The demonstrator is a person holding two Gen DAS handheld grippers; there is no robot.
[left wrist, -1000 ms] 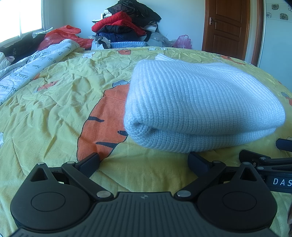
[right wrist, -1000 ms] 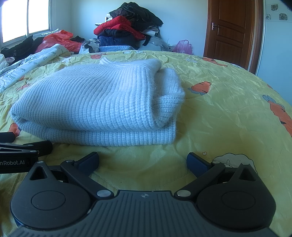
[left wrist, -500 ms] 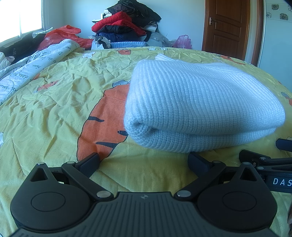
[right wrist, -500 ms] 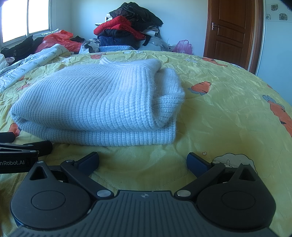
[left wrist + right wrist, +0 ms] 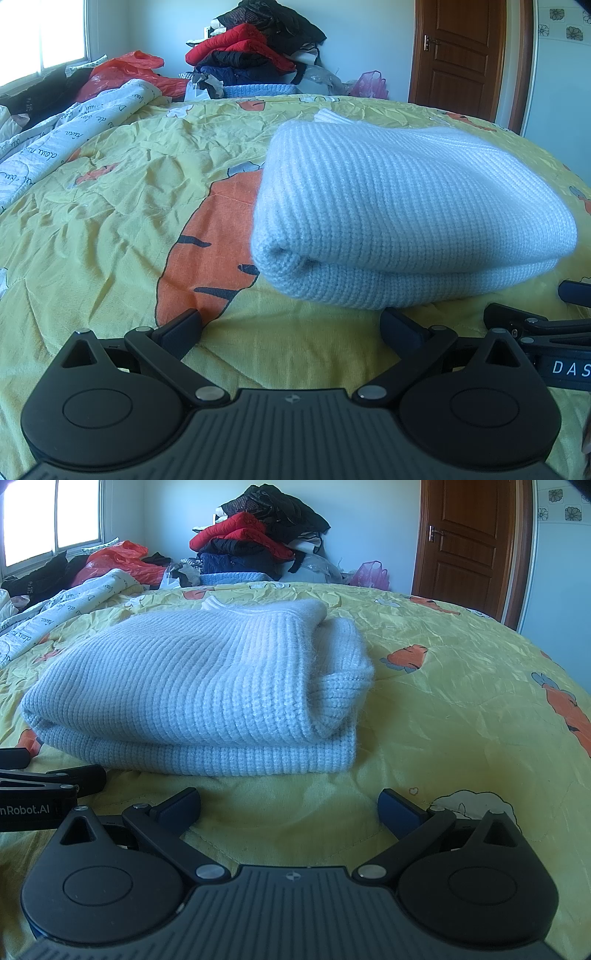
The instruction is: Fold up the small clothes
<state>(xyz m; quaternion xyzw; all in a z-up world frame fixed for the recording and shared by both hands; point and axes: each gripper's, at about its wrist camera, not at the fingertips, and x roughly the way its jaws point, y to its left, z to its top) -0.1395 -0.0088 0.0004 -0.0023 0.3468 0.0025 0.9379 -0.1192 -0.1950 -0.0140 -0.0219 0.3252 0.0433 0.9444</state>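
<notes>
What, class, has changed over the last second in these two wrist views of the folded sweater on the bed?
Nothing has visibly changed. The folded light blue sweater lies in the same spot on the yellow bedspread. The left tongs and right tongs rest open and empty just in front of it, neither one touching the sweater, exactly as in the earlier frames.

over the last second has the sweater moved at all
No. The sweater sits at the same spot against the orange carrot print on the bedspread in both views.
</notes>
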